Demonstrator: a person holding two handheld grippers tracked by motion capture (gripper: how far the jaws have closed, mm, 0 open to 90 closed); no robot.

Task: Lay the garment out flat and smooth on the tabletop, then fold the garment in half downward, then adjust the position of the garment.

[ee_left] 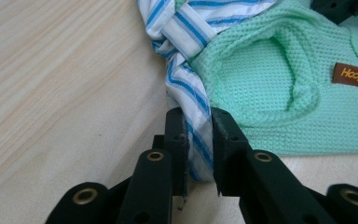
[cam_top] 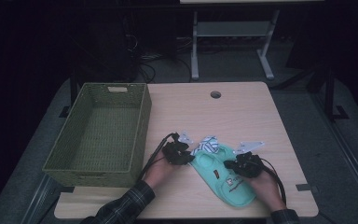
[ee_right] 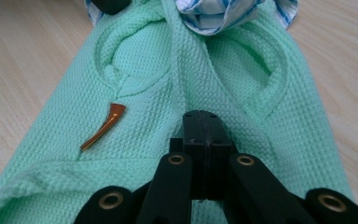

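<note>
Mint-green waffle garment [cam_top: 223,175] is lying flat at the near right of the counter [cam_top: 242,107], right of the green basket [cam_top: 100,133]; it's soft, light and floppy. Your right gripper [ee_right: 204,133], fingers closed together, is resting on its middle. Your left gripper [ee_left: 198,135] is pinching its striped collar [ee_left: 189,88], a firm hold point.

"Hoopet" tag [ee_left: 354,76], green garment [ee_left: 279,93].

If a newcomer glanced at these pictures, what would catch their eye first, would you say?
Probably the mint-green knitted garment lying at the table's near edge, with its blue-and-white striped collar pinched in the left tool. Next, the big green woven basket on the table's left side.
</note>
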